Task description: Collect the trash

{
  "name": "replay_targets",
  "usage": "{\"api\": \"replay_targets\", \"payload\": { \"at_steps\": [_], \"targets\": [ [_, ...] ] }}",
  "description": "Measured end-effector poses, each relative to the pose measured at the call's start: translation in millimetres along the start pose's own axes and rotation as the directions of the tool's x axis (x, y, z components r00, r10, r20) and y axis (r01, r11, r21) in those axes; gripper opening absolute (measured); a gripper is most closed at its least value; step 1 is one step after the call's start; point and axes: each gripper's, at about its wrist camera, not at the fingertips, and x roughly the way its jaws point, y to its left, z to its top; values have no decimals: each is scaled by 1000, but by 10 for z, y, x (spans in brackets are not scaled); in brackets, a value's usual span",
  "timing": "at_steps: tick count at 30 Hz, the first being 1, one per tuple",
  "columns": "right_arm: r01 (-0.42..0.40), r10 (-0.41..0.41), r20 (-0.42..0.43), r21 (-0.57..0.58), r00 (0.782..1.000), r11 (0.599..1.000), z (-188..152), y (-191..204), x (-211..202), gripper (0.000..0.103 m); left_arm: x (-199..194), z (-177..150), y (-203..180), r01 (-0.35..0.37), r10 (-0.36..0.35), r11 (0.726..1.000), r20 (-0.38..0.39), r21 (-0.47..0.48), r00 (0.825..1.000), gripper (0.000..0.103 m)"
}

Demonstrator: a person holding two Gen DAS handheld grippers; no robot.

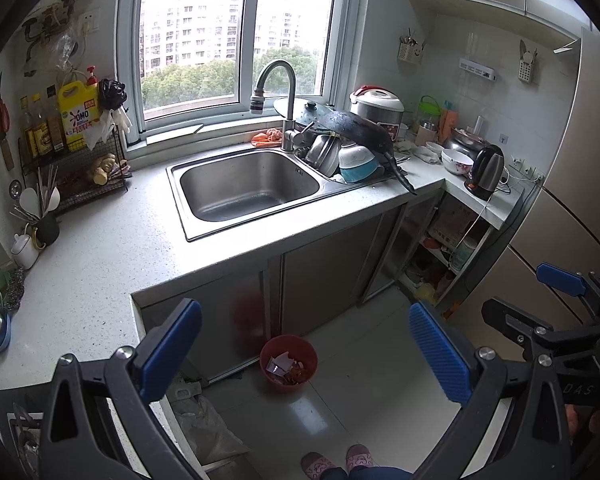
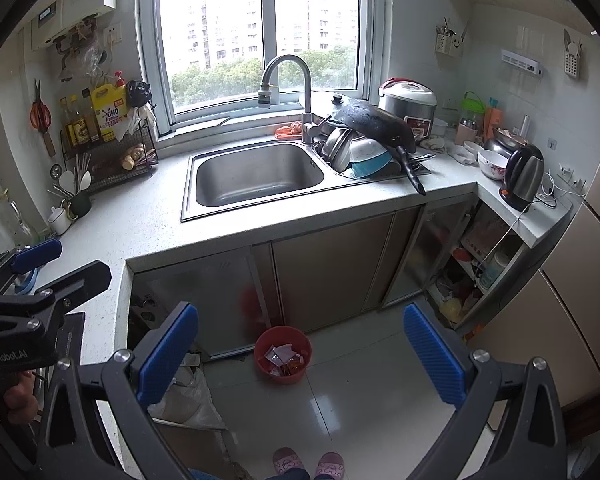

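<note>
A small red bin stands on the tiled floor in front of the sink cabinet. Crumpled wrappers lie inside it. My left gripper hangs open above the floor, and the bin shows between its blue pads with nothing held. My right gripper is open and empty too, framing the same bin from above. Each gripper shows in the other's view: the right gripper at the right side, the left gripper over the counter corner at the left.
The speckled counter wraps around a steel sink. An orange cloth-like lump lies behind the faucet. Dishes and a black pan fill the rack; a kettle stands right. A grey bag slumps by the cabinet. Slippered feet stand below.
</note>
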Motion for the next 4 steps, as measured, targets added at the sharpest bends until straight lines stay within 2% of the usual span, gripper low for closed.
{"api": "replay_targets", "payload": {
  "at_steps": [4],
  "targets": [
    [0,0,-1,1,1000,1000,1,1,-3,103,-14,-5,-28,20,-20,1000,-4,12,1000,103]
  ]
}}
